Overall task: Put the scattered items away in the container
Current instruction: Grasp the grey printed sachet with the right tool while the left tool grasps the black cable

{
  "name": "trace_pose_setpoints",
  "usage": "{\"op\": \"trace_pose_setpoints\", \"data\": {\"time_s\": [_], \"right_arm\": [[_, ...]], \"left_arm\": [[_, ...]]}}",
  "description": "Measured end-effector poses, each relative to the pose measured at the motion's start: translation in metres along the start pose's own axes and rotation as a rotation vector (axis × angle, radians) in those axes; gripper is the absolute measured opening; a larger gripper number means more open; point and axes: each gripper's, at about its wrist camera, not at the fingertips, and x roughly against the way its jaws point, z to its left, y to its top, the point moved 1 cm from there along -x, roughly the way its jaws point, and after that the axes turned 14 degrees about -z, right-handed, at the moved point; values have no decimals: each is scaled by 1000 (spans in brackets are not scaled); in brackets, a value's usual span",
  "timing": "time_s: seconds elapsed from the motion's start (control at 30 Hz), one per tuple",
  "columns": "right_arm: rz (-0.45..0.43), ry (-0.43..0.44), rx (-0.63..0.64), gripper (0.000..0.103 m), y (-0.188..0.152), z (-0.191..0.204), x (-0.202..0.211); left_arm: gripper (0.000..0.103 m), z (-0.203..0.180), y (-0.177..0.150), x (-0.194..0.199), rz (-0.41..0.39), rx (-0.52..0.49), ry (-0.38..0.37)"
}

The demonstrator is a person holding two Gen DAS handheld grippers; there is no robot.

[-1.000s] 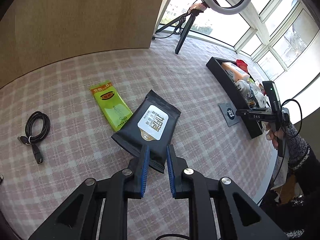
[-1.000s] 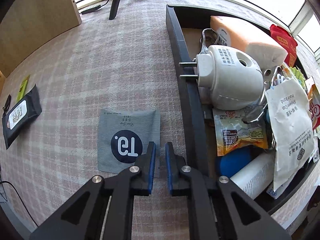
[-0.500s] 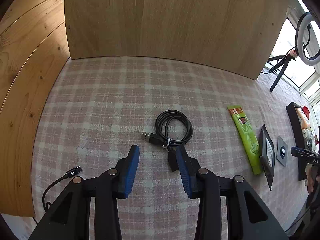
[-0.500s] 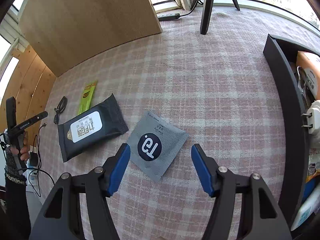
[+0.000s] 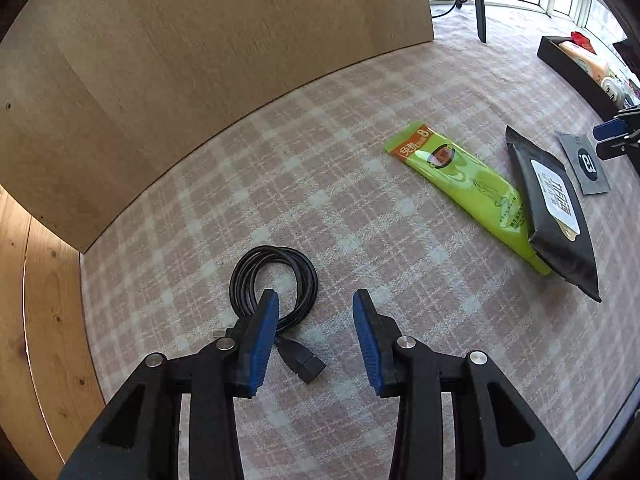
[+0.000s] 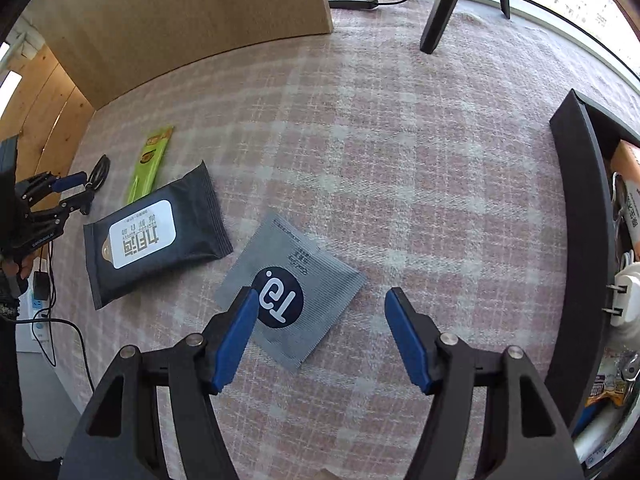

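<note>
Left wrist view. The left tool [image 5: 316,328] stands with its jaws apart over the coiled cable [image 5: 274,280], which lies at 7 o'clock on the checked surface [image 5: 320,160]; a second ago these jaws were nearly together over the black pack [image 5: 554,208], so the left hand has switched targets and the cable looks to be its next pick. The cable's plug lies between the jaws, untouched. The green sachet [image 5: 468,180] and black pack lie at 3 o'clock, the grey packet [image 5: 584,160] beyond them.

Right wrist view. The right tool [image 6: 318,332] is opening, nothing pressed; the grey packet [image 6: 292,292] lies between and just ahead of its jaws. A second ago they were almost shut beside the tray [image 6: 580,200], now at 3 o'clock.

Only this view shows the tray's contents closely; only the left view shows the cable's plug.
</note>
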Motion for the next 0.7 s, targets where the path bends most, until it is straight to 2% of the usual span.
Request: {"op": "trace_pose_setpoints", "data": {"time_s": [0.03,0.1,0.13,0.17,0.27,0.47,0.6,0.63,0.7], "right_arm": [[-8,26,79,65,1,10,3],[8,66,311,73,0,33,7],[22,66,428,78,-3,43,8],[40,57,522,78,-5,50,6],[122,41,695,79,-7,60,-13],[175,44,769,79,3,64,-34],[220,115,760,79,6,77,-48],[216,111,783,84,4,83,-50],[196,114,801,86,2,89,-49]], "left_arm": [[37,2,0,-1,5,3,-22],[37,6,1,-3,20,-2,-44],[37,8,1,-4,31,-10,-53],[36,9,2,-6,41,-20,-57],[37,10,3,-10,68,-54,-75],[38,6,1,-22,123,-128,-69],[39,18,0,-23,133,-79,-93],[38,19,-1,-23,134,-72,-97],[34,20,-4,-20,133,-63,-106]]}}
